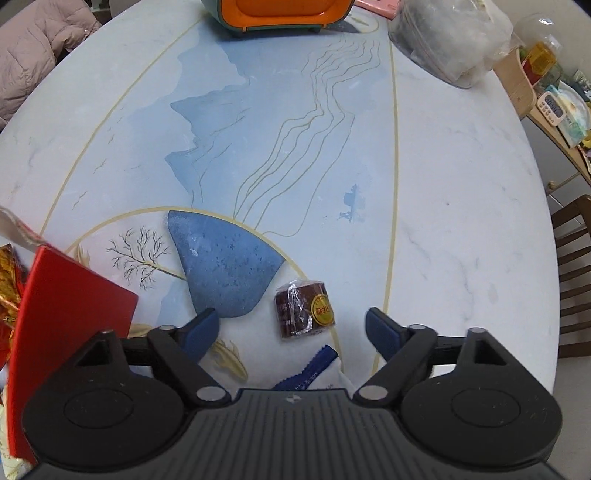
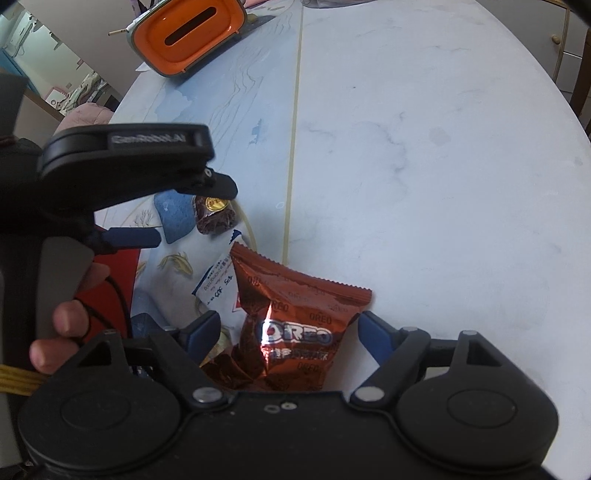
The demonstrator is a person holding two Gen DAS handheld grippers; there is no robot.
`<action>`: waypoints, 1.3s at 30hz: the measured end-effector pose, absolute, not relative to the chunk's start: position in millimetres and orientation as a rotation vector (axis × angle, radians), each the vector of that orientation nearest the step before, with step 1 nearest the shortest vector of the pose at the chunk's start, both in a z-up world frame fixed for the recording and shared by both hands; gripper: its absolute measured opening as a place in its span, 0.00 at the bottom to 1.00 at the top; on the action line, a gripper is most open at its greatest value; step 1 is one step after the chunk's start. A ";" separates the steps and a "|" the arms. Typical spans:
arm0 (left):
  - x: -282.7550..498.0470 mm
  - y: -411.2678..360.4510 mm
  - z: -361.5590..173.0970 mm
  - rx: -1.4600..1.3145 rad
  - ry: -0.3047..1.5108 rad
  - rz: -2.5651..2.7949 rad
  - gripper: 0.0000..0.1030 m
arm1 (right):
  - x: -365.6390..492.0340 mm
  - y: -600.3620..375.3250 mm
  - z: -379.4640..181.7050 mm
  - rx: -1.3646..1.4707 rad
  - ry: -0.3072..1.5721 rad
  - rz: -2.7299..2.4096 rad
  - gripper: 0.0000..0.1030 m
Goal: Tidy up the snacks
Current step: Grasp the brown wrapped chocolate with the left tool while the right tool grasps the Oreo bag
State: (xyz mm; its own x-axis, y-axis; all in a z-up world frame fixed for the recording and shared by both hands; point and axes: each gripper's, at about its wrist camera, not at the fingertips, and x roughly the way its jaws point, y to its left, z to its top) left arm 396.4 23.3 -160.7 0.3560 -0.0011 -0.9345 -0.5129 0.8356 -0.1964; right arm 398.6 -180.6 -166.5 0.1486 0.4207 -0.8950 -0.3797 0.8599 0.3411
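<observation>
Directly under the right gripper (image 2: 286,325) lies a brown Oreo packet (image 2: 295,317) on the pale table (image 2: 424,166); the 2 blue fingers (image 2: 373,332) stand apart on each side of it and do not press on it. Beside the packet, partly under it, lies a white sachet (image 2: 218,284) with blue print. Further out is a small brown wrapped snack (image 1: 303,309) with a round yellow label. It lies free on the table, just ahead of the left gripper (image 1: 291,325), whose fingers are also apart with nothing between them. A red box (image 1: 70,314) stands just left of this gripper, touching nothing of it that I can see. At the far edge of the table sits an orange container (image 2: 188,33), and a clear plastic bag (image 1: 450,37) lies well apart to the right.
</observation>
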 end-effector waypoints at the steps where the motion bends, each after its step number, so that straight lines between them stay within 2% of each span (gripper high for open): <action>1: 397.2 23.9 -161.9 -0.514 1.174 0.351 0.74 | 398.7 -180.5 -167.5 0.038 1.300 0.574 0.76; 4: 398.8 24.8 -166.8 -0.525 1.187 0.351 0.61 | 399.9 -182.3 -167.9 0.052 1.299 0.568 0.70; 7: 399.8 24.8 -169.3 -0.523 1.188 0.352 0.56 | 399.6 -184.5 -166.4 0.054 1.293 0.568 0.62; 10: 400.1 26.7 -168.6 -0.537 1.177 0.347 0.50 | 397.4 -186.0 -164.2 0.051 1.281 0.566 0.59; 12: 400.6 27.4 -168.2 -0.545 1.175 0.342 0.36 | 395.9 -187.4 -163.7 0.052 1.276 0.568 0.57; 25: 380.5 33.9 -163.1 -0.584 1.149 0.339 0.34 | 387.3 -206.5 -156.8 0.068 1.255 0.559 0.48; 39: 330.8 19.8 -111.4 -0.560 1.085 0.267 0.35 | 359.7 -233.7 -120.8 0.113 1.190 0.560 0.44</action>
State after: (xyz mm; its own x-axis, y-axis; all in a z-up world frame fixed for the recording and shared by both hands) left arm 330.8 19.8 -111.4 0.4532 -0.0638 -0.8891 -0.4687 0.8314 -0.2985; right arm 359.7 -233.7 -120.8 0.2537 0.4690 -0.8459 -0.3535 0.8590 0.3703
